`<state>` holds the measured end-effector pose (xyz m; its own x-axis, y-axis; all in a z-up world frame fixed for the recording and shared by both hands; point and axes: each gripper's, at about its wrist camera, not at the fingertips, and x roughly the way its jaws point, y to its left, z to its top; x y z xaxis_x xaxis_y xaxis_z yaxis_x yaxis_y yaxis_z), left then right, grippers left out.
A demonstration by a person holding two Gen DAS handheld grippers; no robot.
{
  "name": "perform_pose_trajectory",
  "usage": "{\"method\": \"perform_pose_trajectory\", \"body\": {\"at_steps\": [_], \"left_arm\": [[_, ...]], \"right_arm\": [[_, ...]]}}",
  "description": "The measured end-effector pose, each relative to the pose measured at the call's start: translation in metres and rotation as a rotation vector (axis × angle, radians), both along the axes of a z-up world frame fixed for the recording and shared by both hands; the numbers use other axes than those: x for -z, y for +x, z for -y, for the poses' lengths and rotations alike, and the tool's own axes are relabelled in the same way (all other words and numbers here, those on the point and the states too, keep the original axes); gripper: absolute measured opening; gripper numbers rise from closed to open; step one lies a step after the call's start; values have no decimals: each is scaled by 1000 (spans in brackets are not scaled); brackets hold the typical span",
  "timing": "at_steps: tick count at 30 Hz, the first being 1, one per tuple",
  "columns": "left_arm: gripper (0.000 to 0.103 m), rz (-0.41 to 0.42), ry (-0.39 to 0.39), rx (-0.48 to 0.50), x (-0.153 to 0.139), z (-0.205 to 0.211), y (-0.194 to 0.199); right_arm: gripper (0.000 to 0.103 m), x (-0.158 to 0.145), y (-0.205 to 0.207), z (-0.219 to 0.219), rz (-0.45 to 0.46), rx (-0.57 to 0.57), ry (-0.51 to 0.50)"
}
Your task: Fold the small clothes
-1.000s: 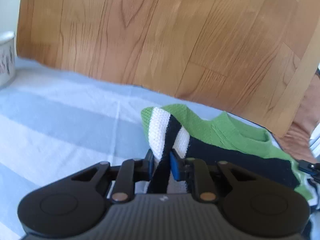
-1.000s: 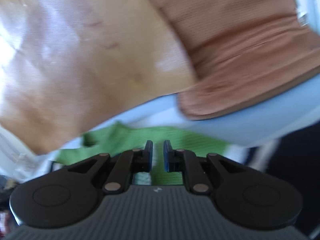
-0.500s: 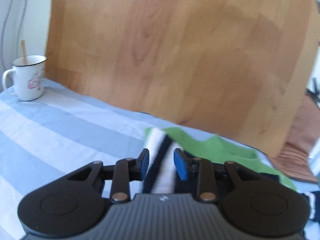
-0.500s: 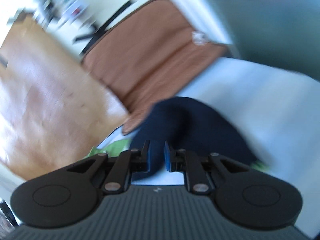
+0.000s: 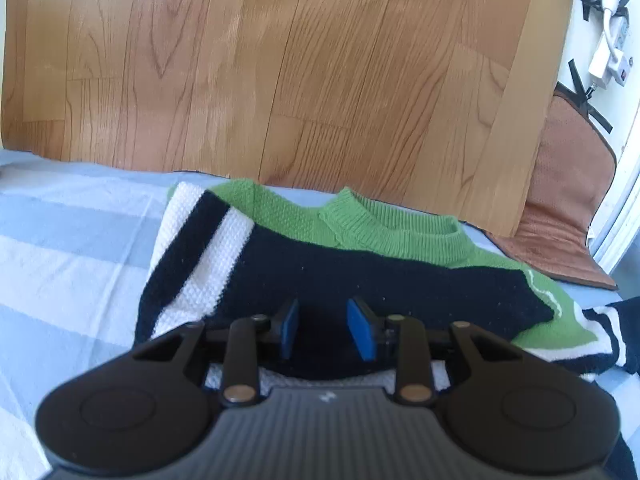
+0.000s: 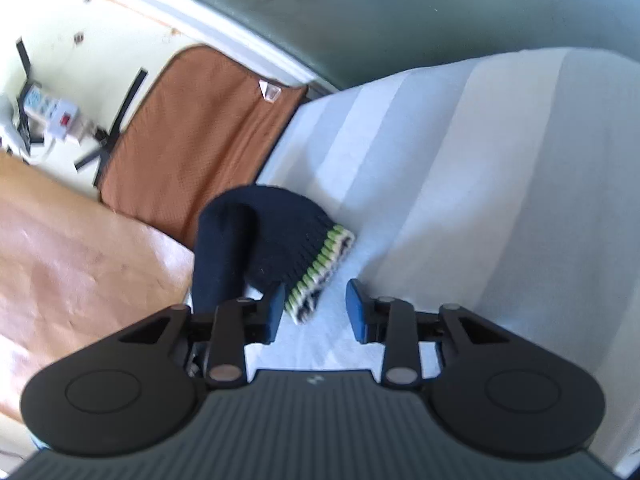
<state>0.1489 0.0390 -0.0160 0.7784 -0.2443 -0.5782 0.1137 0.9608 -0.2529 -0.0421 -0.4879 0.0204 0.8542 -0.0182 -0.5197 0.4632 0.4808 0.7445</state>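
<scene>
Against a wood-grain panel (image 5: 280,72), blue-striped cloth (image 5: 72,248), perhaps bedding.

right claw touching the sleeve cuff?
Cannot tell. In the right wrist view the right claw is open around the striped cuff of the navy sleeve; the left pad overlaps its edge, but no contact or gap shows plainly.

place: home | cues: striped bedsheet (image 5: 72,240), wood-grain board (image 5: 280,72), wall power strip (image 6: 48,112)
</scene>
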Motion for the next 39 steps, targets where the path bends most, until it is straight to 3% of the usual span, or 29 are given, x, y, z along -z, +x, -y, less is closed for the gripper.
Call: {"method": "perform_pose_trajectory", "body": {"at_steps": [4, 6, 8, 11, 14, 18, 22, 29, 34, 39], "left_arm": [[28, 2, 0, 0, 0, 3, 1], [29, 1, -11, 1, 0, 1, 1], [29, 0, -24, 0, -1, -1, 0], [29, 0, -34, 0, -1, -3, 0], [29, 1, -41, 2, -2, -4, 0], [29, -1, -49, 6, -1, -6, 0], [32, 6, -56, 13, -3, -6, -1], [32, 78, -186, 0, -28, -30, -14], [34, 107, -289, -33, -41, -62, -17], [35, 93, -411, -82, -46, -98, -12]], "right_arm": [[34, 1, 30, -2, 7, -9, -89], [14, 1, 47, -1, -23, -18, -131], [12, -5, 58, 1, -56, -13, -197], [10, -39, 60, 19, -7, 56, -302], [10, -96, 58, 42, 91, 137, -396], [10, -149, 69, 42, 146, 83, -482], [10, -158, 89, 27, 161, -32, -416], [10, -167, 163, -84, 155, -384, -413], [10, -174, 226, -205, 161, -665, -470], [11, -142, 262, -327, 140, -945, -471]]}}
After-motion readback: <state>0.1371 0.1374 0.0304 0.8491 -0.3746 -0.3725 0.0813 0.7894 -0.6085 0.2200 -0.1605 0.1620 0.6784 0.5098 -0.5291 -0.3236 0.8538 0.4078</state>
